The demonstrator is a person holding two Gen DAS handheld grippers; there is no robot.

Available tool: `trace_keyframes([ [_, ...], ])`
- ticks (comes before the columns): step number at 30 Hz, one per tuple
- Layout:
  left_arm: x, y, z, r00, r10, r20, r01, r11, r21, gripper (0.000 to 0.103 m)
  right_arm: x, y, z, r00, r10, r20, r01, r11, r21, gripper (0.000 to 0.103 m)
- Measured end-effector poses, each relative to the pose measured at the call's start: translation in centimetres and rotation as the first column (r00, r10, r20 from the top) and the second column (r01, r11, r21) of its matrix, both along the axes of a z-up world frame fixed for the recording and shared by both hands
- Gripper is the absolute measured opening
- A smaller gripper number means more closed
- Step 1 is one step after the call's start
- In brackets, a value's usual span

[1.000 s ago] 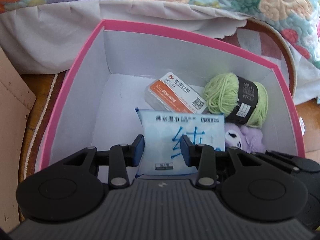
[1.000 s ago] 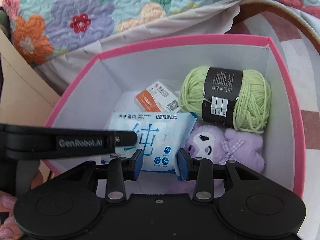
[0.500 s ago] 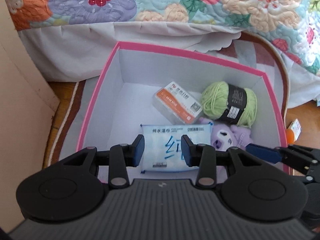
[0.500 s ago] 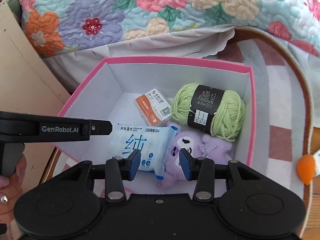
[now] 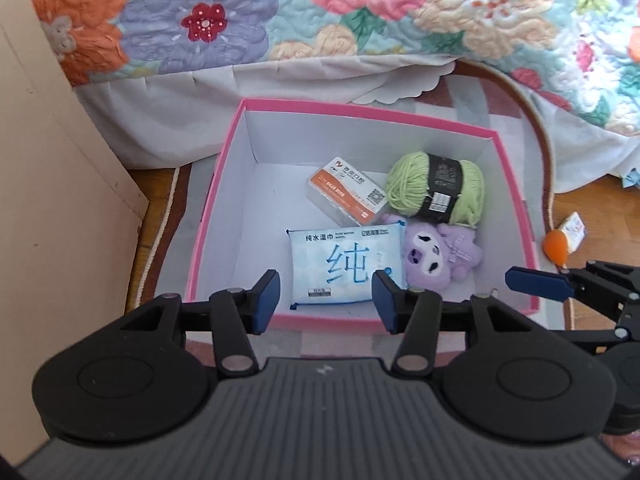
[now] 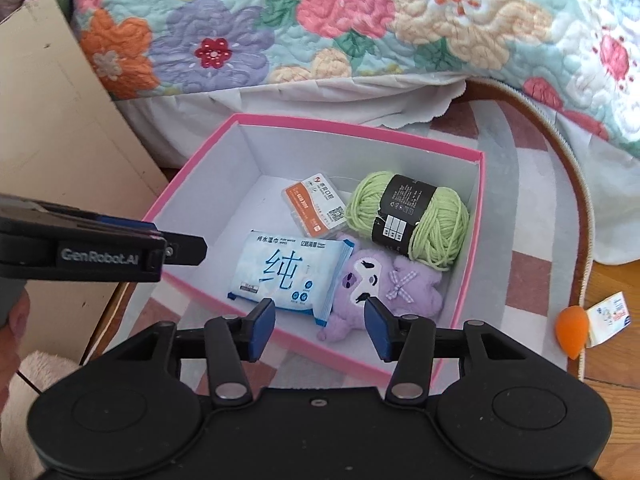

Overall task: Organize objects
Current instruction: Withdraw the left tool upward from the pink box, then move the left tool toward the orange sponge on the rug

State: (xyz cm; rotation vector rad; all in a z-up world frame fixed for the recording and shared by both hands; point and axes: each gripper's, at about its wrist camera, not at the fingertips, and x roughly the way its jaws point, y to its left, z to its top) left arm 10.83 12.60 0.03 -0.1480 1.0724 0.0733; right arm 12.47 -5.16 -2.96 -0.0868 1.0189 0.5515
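Note:
A pink-rimmed box (image 5: pixel 360 109) (image 6: pixel 478 200) with white walls stands on a striped rug. Inside lie a blue wet-wipes pack (image 5: pixel 346 266) (image 6: pixel 288 272), a purple plush toy (image 5: pixel 440 254) (image 6: pixel 384 284), a green yarn ball (image 5: pixel 436 188) (image 6: pixel 408 220) and an orange-and-white card case (image 5: pixel 346 196) (image 6: pixel 316 210). My left gripper (image 5: pixel 326 300) hangs above the box's near edge, jaws opening, nothing between them. My right gripper (image 6: pixel 318 320) also hovers above the near edge, jaws opening and empty. Each gripper shows at the other view's side.
A flowered quilt (image 5: pixel 360 8) with a white skirt hangs behind the box. A beige cabinet (image 5: pixel 52 184) stands at the left. An orange sponge with a tag (image 6: pixel 572 326) (image 5: pixel 558 244) lies at the rug's edge on the right. A hand shows at far left (image 6: pixel 16 320).
Both grippers rose up and back out of the box, so the whole box and the quilt now show. Their jaws stand wider apart. The objects inside have not moved.

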Motion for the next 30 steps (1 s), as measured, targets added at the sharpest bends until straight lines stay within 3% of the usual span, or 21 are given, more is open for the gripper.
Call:
trace_keyframes([
  [5, -1.9, -0.9, 1.8, 0.998, -0.059, 0.015, 0.059, 0.998, -0.009, 0.058, -1.1, -0.4, 1.4, 1.000, 0.024, 0.005, -0.024, 1.000, -0.002, 0.060],
  [18, -5.9, -2.3, 4.2, 0.992, -0.123, 0.020, 0.122, 0.991, 0.048, 0.062, -4.0, -2.1, 3.7, 0.996, 0.092, 0.024, -0.090, 0.994, -0.061, 0.069],
  [21, -6.6, -2.8, 4.4, 0.991, -0.137, 0.015, 0.136, 0.990, 0.028, 0.064, -4.6, -2.7, 4.1, 0.994, 0.107, 0.026, -0.105, 0.992, -0.071, 0.073],
  [23, -6.9, -3.1, 4.4, 0.991, -0.137, 0.008, 0.137, 0.990, 0.023, 0.065, -5.0, -3.1, 4.3, 0.993, 0.112, 0.031, -0.110, 0.991, -0.071, 0.087],
  [25, -7.2, -3.6, 4.3, 0.990, -0.144, 0.007, 0.144, 0.989, 0.029, 0.065, -5.4, -3.6, 4.6, 0.993, 0.114, 0.037, -0.112, 0.992, -0.063, 0.094],
  [30, -7.4, -4.2, 3.9, 0.991, -0.131, -0.017, 0.131, 0.991, -0.007, 0.065, -5.9, -4.8, 4.6, 0.992, 0.127, 0.010, -0.126, 0.989, -0.077, 0.096],
])
